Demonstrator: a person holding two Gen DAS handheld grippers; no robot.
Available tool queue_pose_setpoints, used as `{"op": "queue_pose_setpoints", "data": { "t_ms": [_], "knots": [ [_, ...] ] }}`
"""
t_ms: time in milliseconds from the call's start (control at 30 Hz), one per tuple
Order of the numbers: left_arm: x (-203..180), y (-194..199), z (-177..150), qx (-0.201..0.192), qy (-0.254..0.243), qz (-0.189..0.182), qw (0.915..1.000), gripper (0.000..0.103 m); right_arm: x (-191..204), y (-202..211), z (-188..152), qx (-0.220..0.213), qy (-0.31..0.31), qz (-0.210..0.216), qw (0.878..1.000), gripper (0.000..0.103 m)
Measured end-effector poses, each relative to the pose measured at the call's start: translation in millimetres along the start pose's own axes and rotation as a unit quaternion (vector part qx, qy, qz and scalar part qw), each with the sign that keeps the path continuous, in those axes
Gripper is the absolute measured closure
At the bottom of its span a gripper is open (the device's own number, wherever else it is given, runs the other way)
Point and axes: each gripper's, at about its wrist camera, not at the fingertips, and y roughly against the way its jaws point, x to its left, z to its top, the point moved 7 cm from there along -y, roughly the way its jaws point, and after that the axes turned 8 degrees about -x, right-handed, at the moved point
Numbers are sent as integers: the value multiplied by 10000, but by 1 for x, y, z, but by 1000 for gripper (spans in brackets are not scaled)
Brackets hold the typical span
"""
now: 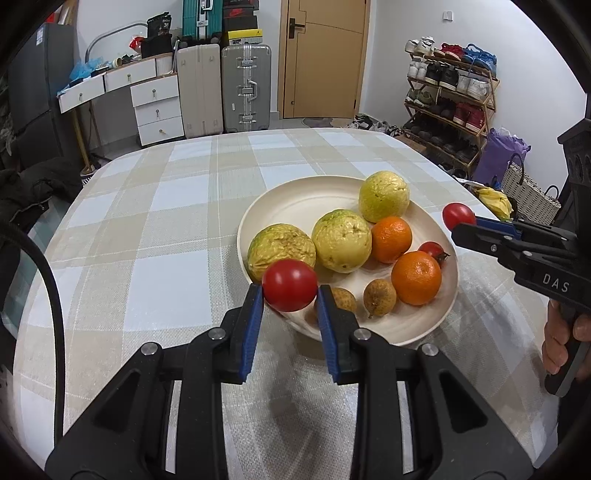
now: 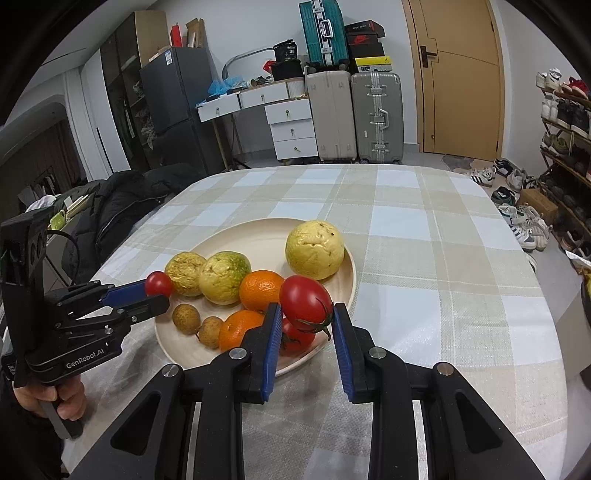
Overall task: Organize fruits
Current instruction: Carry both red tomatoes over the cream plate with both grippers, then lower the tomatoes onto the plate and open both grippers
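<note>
Left wrist view: plate [image 1: 258,216] ahead of both claws already holds guavas, oranges, longans and one tomato; two tomatoes left. Left gripper [image 1: 290,295] clamps a tomato [image 1: 290,285] over the near rim. Right gripper [image 2: 304,314] pinches a stemmed tomato [image 2: 306,298] above the plate.

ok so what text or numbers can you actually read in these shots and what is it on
"DAS" on the body of the right gripper, seen from the left wrist.
"GenRobot.AI" on the body of the left gripper, seen from the right wrist.
"36" on a black bag on the white drawers.
Labels on the stacked boxes and fridge are too small to read.
</note>
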Motion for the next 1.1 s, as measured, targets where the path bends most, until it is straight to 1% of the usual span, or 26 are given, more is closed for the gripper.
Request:
{"op": "queue_pose_setpoints", "data": {
  "t_ms": [367,633,700,767,833,867,900,933,1000,1033,1067,1100],
  "knots": [
    [0,-14,7,-35,-8,32,10000,76,-6,-19,-1,137,-136,-40,9998,75],
    [-6,-20,8,-17,-60,55,10000,76,-4,-22,-1,163,-102,-93,9998,75],
    [-6,-18,7,-37,-48,44,10000,76,-5,-23,-1,166,-110,-104,9997,73],
    [-7,-16,7,-54,-67,29,10000,76,-7,-22,-1,154,-150,-109,9997,62],
    [-8,-12,6,-84,-106,35,9999,75,-8,-18,0,79,-182,-124,9997,60],
    [-8,-10,6,-108,-111,42,9999,72,-9,-16,0,54,-184,-132,9997,58],
    [-8,-8,5,-130,-102,48,9999,66,-10,-13,0,41,-174,-137,9997,56],
    [-8,-5,5,-166,-84,60,9998,63,-10,-11,-1,21,-162,-144,9998,52],
    [-6,2,5,-270,-38,139,9995,45,-10,-6,-2,-34,-106,-186,9998,49],
    [-4,7,5,-352,-17,195,9992,41,-9,-3,-4,-49,-71,-200,9998,41],
    [-2,12,6,-447,8,235,9987,31,-8,0,-5,-72,-29,-205,9998,29],
    [-1,17,6,-539,41,265,9982,23,-8,4,-7,-124,4,-221,9997,22]
  ]
}}
